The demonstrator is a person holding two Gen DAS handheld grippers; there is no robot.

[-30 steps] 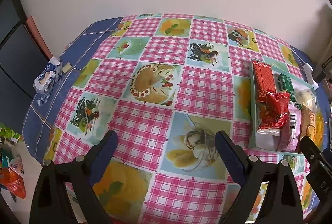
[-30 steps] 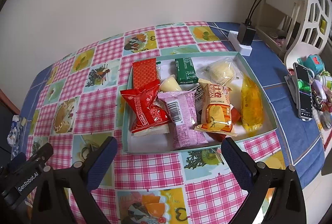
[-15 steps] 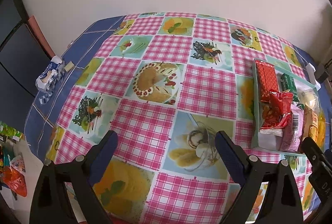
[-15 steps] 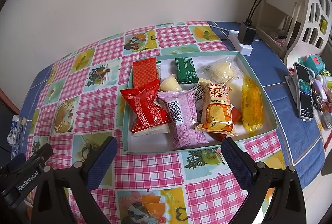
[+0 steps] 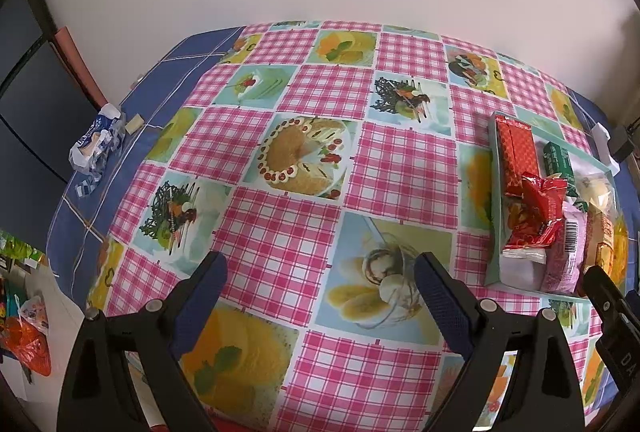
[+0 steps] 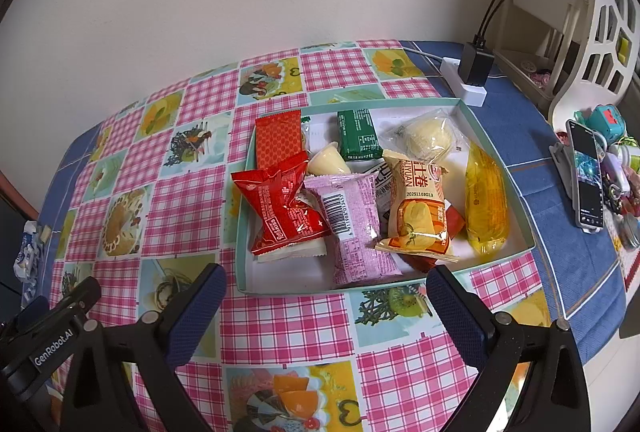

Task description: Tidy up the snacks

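Observation:
A shallow teal box [image 6: 516,208] on the checked tablecloth holds several snacks: a red packet [image 6: 280,210], an orange-red wafer [image 6: 278,142], a pink packet [image 6: 354,228], a green packet [image 6: 357,136], an orange-yellow packet [image 6: 416,208], a yellow packet [image 6: 486,200] and a clear bun bag [image 6: 424,138]. My right gripper [image 6: 326,306] is open and empty, just in front of the box's near wall. My left gripper [image 5: 320,296] is open and empty above bare tablecloth, left of the box [image 5: 493,264].
A power strip with charger [image 6: 474,72] lies behind the box. A phone on a stand [image 6: 586,176], small toys and a white rack [image 6: 592,12] stand at the right. A crumpled blue-white wrapper [image 5: 96,142] lies at the table's left edge.
The left wrist view has shifted a little; the tablecloth and box sit slightly further right and lower. The right gripper and snacks have not moved.

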